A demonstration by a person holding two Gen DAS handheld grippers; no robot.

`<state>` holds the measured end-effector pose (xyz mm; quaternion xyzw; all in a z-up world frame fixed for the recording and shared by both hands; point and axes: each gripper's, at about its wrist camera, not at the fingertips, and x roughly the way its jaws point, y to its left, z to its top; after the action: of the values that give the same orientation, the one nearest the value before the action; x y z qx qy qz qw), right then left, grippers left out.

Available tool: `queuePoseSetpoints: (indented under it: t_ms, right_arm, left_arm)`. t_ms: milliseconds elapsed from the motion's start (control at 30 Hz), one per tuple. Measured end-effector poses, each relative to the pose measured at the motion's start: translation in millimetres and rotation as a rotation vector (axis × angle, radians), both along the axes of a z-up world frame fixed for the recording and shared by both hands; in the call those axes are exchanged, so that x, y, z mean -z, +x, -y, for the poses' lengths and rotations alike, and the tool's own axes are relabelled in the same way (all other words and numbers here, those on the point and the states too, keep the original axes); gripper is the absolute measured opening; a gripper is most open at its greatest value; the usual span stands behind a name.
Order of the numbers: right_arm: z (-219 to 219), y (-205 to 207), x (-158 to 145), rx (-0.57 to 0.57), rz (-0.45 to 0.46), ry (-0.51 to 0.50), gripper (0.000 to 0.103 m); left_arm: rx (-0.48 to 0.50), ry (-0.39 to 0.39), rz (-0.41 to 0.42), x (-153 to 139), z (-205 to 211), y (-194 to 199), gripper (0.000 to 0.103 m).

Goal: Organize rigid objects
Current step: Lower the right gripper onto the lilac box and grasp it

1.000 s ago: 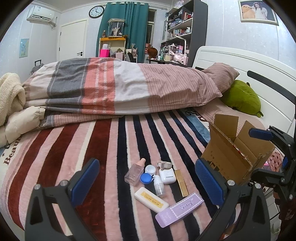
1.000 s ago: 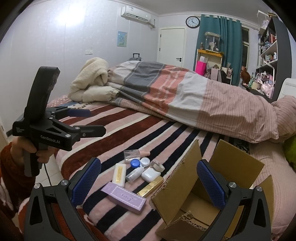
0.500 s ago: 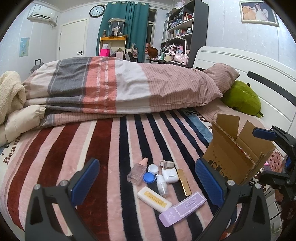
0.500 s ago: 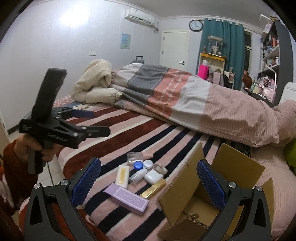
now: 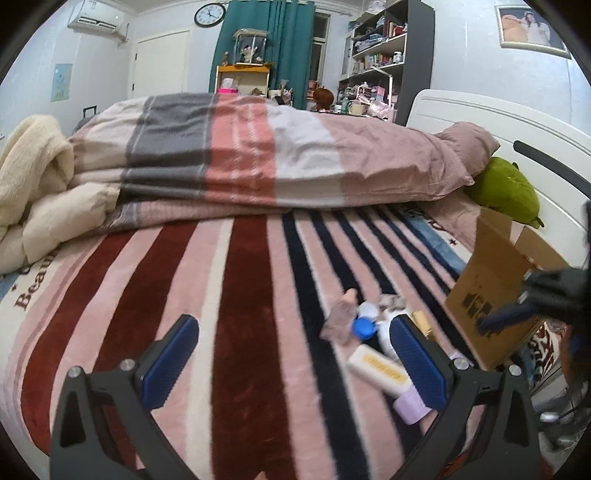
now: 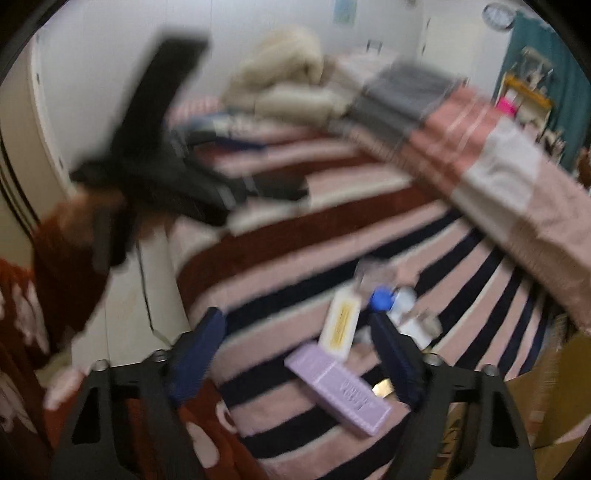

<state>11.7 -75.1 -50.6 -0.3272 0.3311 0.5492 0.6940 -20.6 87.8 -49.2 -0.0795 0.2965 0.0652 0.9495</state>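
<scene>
Both grippers now sit lower and nearer the items than a second ago. The right gripper (image 6: pixel 295 350) has tipped downward and rolled; its view is smeared with motion. Its jaws are closing, with nothing pressed between the pads; the lilac box (image 6: pixel 338 389) lies between and just beyond the fingertips, untouched. The left gripper (image 5: pixel 295 362) stands released, jaws wide, nothing in them; its right finger now covers part of the item cluster, which lay clear between the fingers before.

Judgement: the right hand is starting its approach to a first pick, most likely the lilac box or the cream tube (image 6: pixel 341 325) beside it. No item has yet gone into the carton (image 5: pixel 495 295), so the task is at its opening step.

Items: a tight cluster on the blanket, including the cream tube, a blue cap (image 6: pixel 382 300), a small clear bottle (image 5: pixel 338 321), a white case (image 6: pixel 415 328) and a gold bar (image 6: pixel 383 387) largely hidden by the right finger. Several touch one another. The carton stands open just to the right of the cluster in the left view.

Surface: a plush striped blanket (image 5: pixel 240 314) on a bed, soft and uneven; items may tilt or sink when pressed.

Room: a bedroom. Folded quilt (image 5: pixel 240 155) across the bed, cream throw (image 5: pixel 33 173) at left, green cushion (image 5: pixel 506 192) by the headboard, wall clock (image 5: pixel 209 14), teal curtain (image 5: pixel 266 48), shelving (image 5: pixel 384 62).
</scene>
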Motion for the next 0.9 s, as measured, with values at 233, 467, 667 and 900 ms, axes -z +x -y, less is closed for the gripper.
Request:
queuePoseSetpoints:
  t_ms: [233, 467, 667, 900]
  right_arm:
    - [-4.1, 30.8, 65.0, 0.042, -0.041, -0.248, 0.064]
    - [-0.1, 47.6, 82.6, 0.08, -0.019, -0.357, 0.064]
    - [3.6, 59.8, 75.6, 0.122, -0.036, -0.368, 0.041]
    - [-11.1, 76.1, 51.6, 0.263, -0.04, -0.214, 0.033]
  left_arm:
    - [-0.014, -0.014, 0.007, 22.6, -18.3, -7.2, 0.103]
    - [0.003, 0.014, 0.024, 31.1, -19.3, -7.8, 0.102]
    - [0.037, 0.048, 0.024, 30.7, -12.4, -7.9, 0.103]
    - [0.039, 0.053, 0.029, 26.8, -8.9, -5.7, 0.103]
